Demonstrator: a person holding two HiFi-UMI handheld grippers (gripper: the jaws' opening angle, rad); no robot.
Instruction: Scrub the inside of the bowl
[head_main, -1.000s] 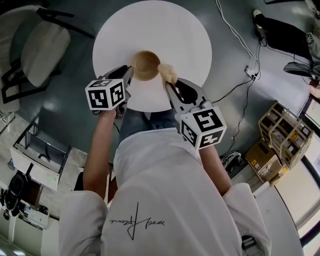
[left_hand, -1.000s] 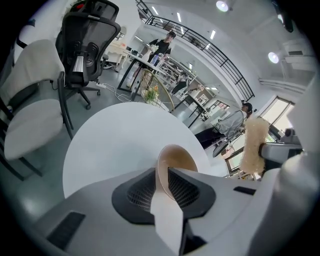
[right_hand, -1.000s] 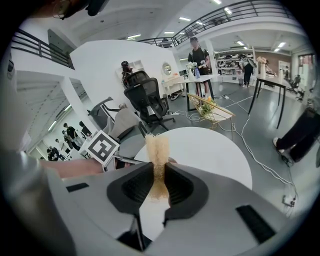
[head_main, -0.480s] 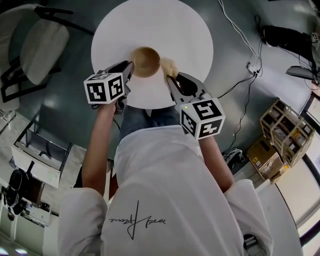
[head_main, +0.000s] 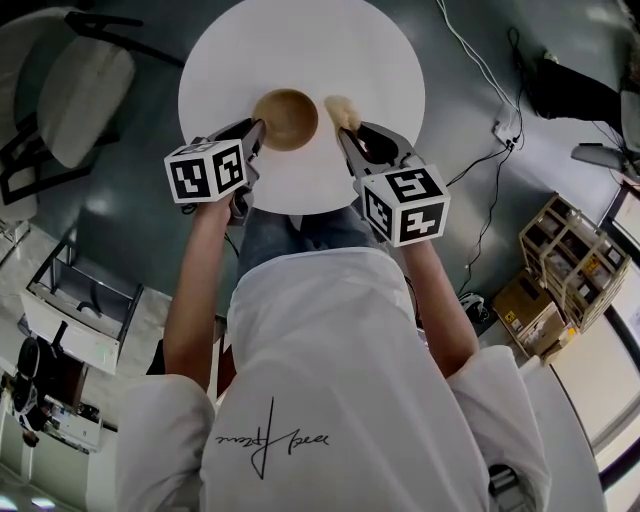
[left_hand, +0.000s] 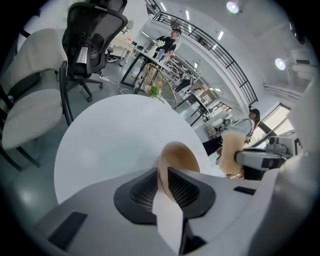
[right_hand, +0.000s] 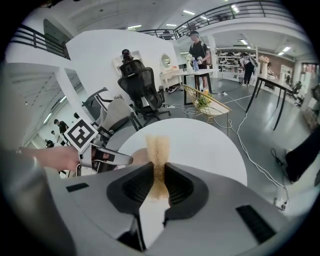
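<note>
Lifted clear since a second ago, the tan fibrous scrub pad sits pinched in the right tool, just right of the round wooden bowl. Meanwhile the left tool clamps the bowl's near rim on the white bench; scrubbing looks paused.

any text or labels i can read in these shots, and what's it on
No text reads clearly.
Cursive script on the white shirt: upside down, illegible.
Label on the cardboard box: too small to read.
Marker cubes: black-and-white square patterns, not words.
</note>
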